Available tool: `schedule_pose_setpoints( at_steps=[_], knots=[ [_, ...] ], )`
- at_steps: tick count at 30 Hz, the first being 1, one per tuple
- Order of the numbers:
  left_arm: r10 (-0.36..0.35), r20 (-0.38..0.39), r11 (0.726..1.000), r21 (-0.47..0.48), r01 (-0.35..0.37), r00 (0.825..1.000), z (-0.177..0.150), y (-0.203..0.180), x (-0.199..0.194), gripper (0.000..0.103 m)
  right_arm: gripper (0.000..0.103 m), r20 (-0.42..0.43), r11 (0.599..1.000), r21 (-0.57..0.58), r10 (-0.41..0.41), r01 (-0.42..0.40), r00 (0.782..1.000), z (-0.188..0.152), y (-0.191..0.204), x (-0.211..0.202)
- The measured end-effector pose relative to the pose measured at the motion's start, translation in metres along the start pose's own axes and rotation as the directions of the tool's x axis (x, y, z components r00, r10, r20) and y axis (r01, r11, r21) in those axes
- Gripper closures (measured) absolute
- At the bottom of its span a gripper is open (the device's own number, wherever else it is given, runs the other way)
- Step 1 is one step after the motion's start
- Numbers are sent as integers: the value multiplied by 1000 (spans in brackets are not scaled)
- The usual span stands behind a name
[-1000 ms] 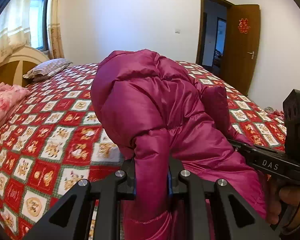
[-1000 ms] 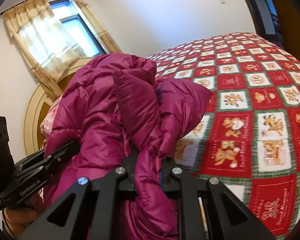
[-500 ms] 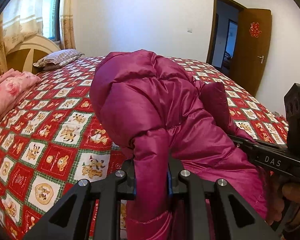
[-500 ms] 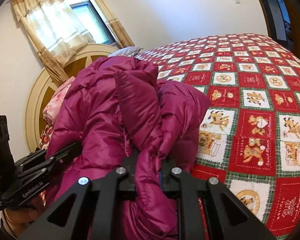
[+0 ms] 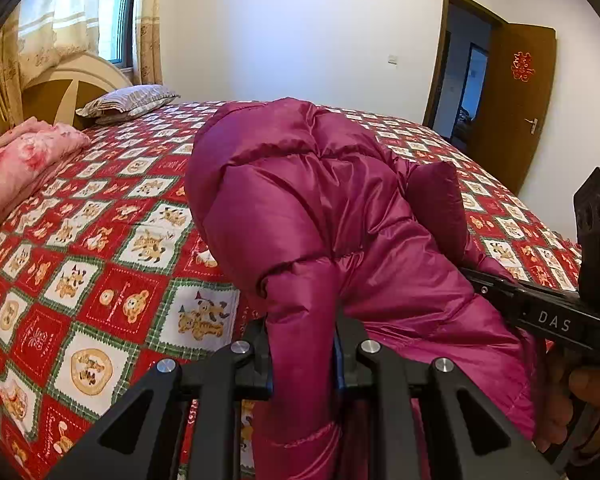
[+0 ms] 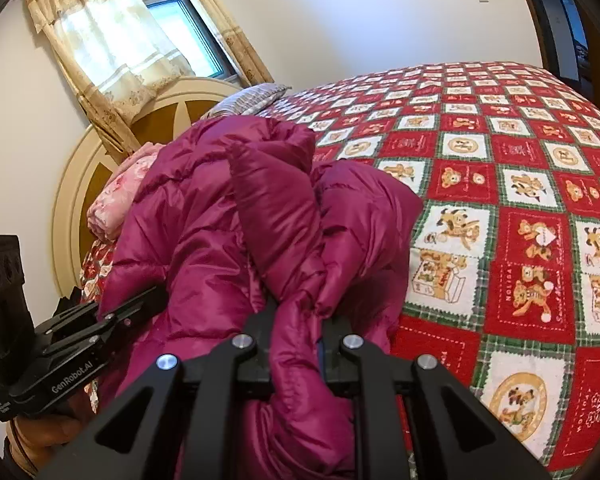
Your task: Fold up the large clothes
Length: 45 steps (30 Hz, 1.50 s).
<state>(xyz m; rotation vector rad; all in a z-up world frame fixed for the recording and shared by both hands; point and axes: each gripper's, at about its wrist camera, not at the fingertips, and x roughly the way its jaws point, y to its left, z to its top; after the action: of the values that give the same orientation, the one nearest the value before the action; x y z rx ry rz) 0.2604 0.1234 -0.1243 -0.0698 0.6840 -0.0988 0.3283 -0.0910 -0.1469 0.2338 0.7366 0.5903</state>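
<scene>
The left gripper (image 5: pixel 302 364) is clenching a puffy fold of the magenta down jacket (image 5: pixel 320 216), and the right gripper (image 6: pixel 296 354) is clamping another bunched fold of it, so both are gripping the jacket at its near edge. The jacket is hanging bunched and humped between them above the near part of the red patchwork bedspread (image 5: pixel 100 280), not lying flat. Judging from this, the folding is hardly begun: spreading the jacket on the bedspread, tucking sleeves and doubling it are all waiting, beyond which a striped pillow (image 5: pixel 128 100) is lying.

Glossy quilted jacket (image 5: pixel 320 208), matt cloth bedspread (image 5: pixel 100 264)
</scene>
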Motion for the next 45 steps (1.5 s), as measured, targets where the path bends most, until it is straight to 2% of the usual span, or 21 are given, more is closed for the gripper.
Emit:
schedule_pose_setpoints(
  at_steps=[13,24,29,34,45],
  knots=[
    [12,-36,1000,-18,-13,999,-19,23,10,81,87,-50,1000,-10,-17,17,999,-10,7,22],
    [67,-68,997,-22,-69,995,-32,30,18,58,84,-77,998,-13,-64,63,995,-18,7,33],
    [123,-69,992,-23,-125,990,-37,32,19,35,75,-80,997,8,-80,81,994,-20,2,34],
    [142,-78,988,-50,-147,987,-39,39,22,23,72,-73,996,17,-84,85,994,-23,0,34],
    [131,-73,987,-86,-137,989,-44,45,26,19,66,-72,995,36,-95,98,993,-27,-7,39]
  ],
)
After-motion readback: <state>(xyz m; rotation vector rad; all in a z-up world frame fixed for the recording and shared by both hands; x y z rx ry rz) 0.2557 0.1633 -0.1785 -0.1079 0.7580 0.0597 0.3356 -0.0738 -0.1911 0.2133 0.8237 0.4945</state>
